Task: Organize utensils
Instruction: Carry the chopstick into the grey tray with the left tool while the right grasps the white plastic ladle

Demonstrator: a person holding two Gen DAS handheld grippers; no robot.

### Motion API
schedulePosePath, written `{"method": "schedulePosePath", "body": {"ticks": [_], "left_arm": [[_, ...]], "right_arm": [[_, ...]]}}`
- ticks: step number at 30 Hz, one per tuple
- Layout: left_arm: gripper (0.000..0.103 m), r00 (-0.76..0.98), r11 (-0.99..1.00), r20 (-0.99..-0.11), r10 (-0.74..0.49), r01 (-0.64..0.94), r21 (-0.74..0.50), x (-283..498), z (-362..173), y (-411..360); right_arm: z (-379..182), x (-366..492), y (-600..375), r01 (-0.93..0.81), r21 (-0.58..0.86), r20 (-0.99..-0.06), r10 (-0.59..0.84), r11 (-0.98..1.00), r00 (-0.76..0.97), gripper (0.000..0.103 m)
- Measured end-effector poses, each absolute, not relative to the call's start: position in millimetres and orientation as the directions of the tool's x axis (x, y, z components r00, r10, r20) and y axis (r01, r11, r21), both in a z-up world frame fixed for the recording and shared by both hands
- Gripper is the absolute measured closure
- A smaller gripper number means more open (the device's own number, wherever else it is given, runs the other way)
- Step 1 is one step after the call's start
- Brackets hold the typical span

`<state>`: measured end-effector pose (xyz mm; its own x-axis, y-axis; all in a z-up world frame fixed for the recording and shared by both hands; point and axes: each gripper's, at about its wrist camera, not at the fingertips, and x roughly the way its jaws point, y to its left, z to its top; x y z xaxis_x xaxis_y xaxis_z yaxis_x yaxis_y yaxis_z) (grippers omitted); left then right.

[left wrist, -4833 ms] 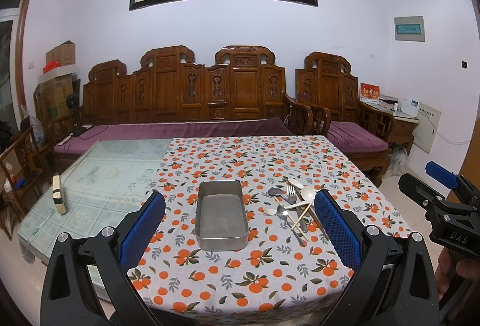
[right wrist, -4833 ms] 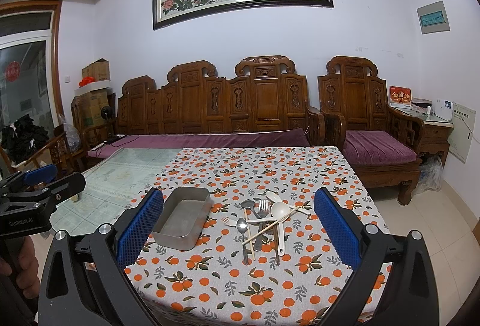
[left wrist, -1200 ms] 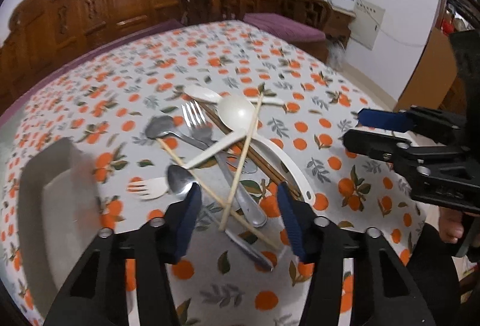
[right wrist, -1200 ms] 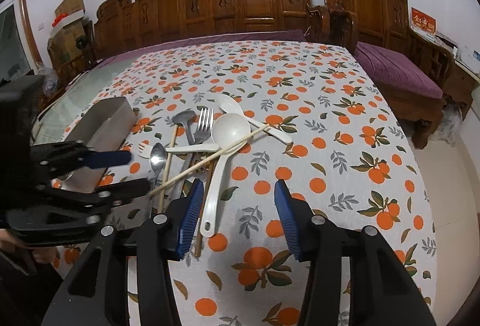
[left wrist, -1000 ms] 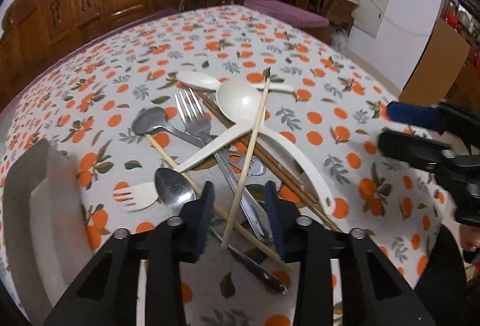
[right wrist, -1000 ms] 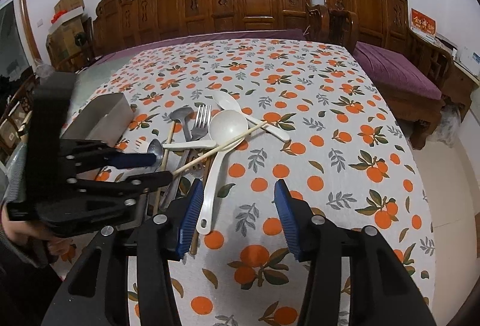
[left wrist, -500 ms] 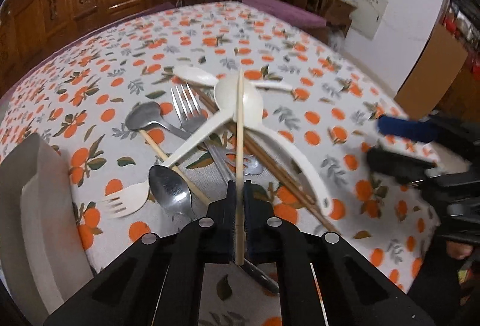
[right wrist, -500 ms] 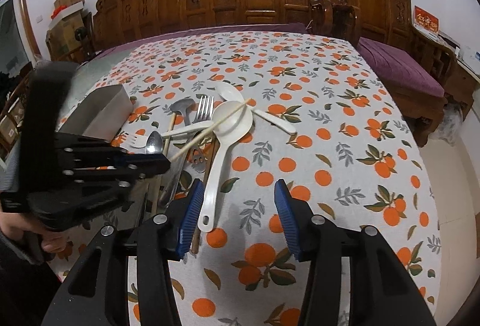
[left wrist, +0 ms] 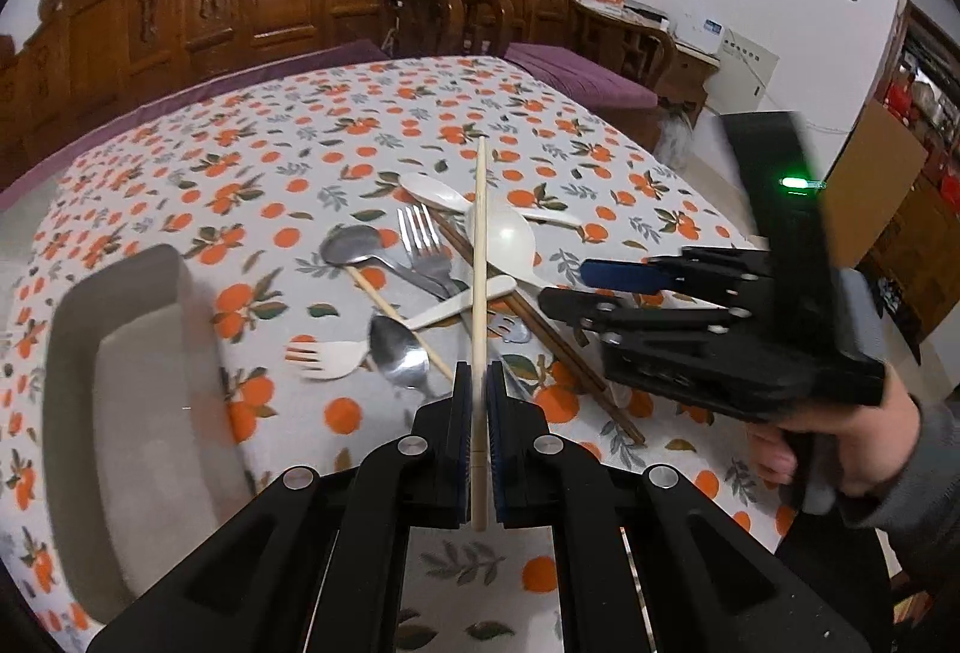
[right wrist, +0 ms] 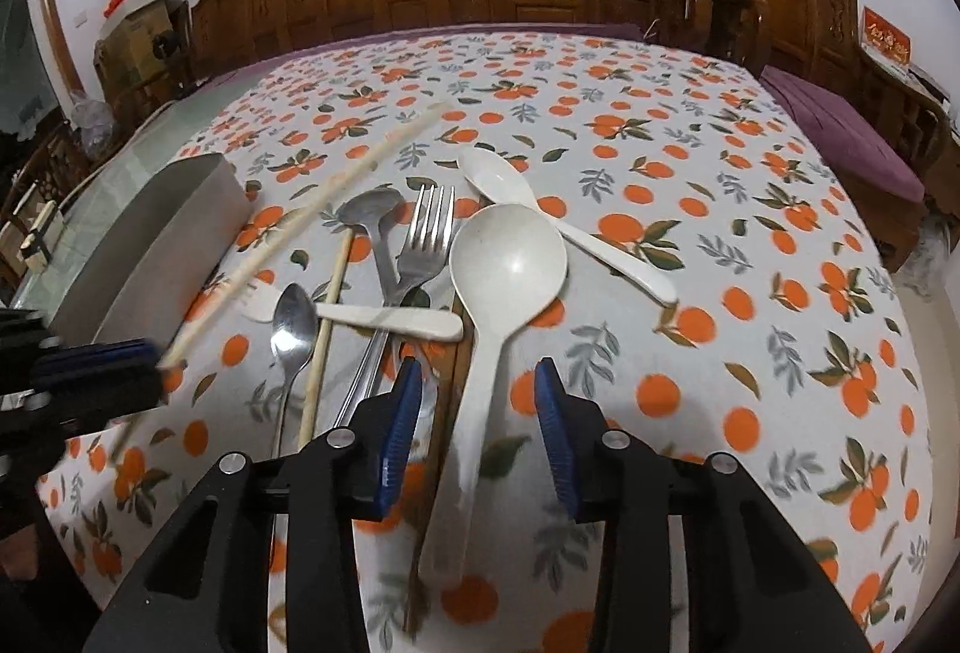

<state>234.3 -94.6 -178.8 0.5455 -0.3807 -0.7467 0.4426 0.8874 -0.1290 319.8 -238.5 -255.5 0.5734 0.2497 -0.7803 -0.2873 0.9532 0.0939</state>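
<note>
One pale wooden chopstick (left wrist: 479, 257) sits clamped in the left gripper (left wrist: 478, 425), pinched near its butt end so that nearly its whole length sticks forward over the pile of utensils; it looks light, stiff and thin, so a hold this far back probably lets the tip wag, and a smooth round stick could twist or slide between the pads. In the right wrist view it shows as a blurred diagonal (right wrist: 312, 209) above the table, with the metal tray (left wrist: 138, 389) just beside the pile on the left. The other pale chopstick (right wrist: 327, 329) lies flat among the steel spoon (right wrist: 293, 320), the steel fork (right wrist: 423, 245) and the white plastic fork (right wrist: 384, 320). The right gripper (right wrist: 474, 413) is spread open with nothing in it, its jaws straddling the handle of the large white ladle spoon (right wrist: 501, 287), which lies on the orange-print tablecloth (right wrist: 750, 245). That plastic handle looks light, rigid and slick; a grip at mid-handle seems sensible, though it crosses the dark chopsticks (left wrist: 558, 347) underneath.
</note>
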Motion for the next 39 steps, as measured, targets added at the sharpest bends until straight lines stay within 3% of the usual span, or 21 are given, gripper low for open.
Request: {"method": "schedulePosePath", "body": {"ticks": [6,10,25,39], "left_arm": [[0.099,0.571,0.899,-0.737,-0.362,0.422,-0.115,225,-165,-77],[0.099,0.583,0.904,-0.732,-0.353,0.414,-0.106,218,-160,-67],[0.099,0.63,0.948,-0.727,-0.273,0.307,-0.09,208,-154,-1],[0.099,0.571,0.986,-0.807,-0.154,0.136,-0.091,232,-185,61]], "right_arm": [[-268,340,-234,-0.257,0.091,-0.829,0.216,0.962,0.516,0.075],[-270,340,-236,-0.244,0.122,-0.839,0.232,0.962,0.493,0.092],[-211,302,-208,-0.326,0.098,-0.776,0.277,0.94,0.567,0.092],[-170,276,-135,-0.465,0.129,-0.726,0.402,0.876,0.558,0.092]]}}
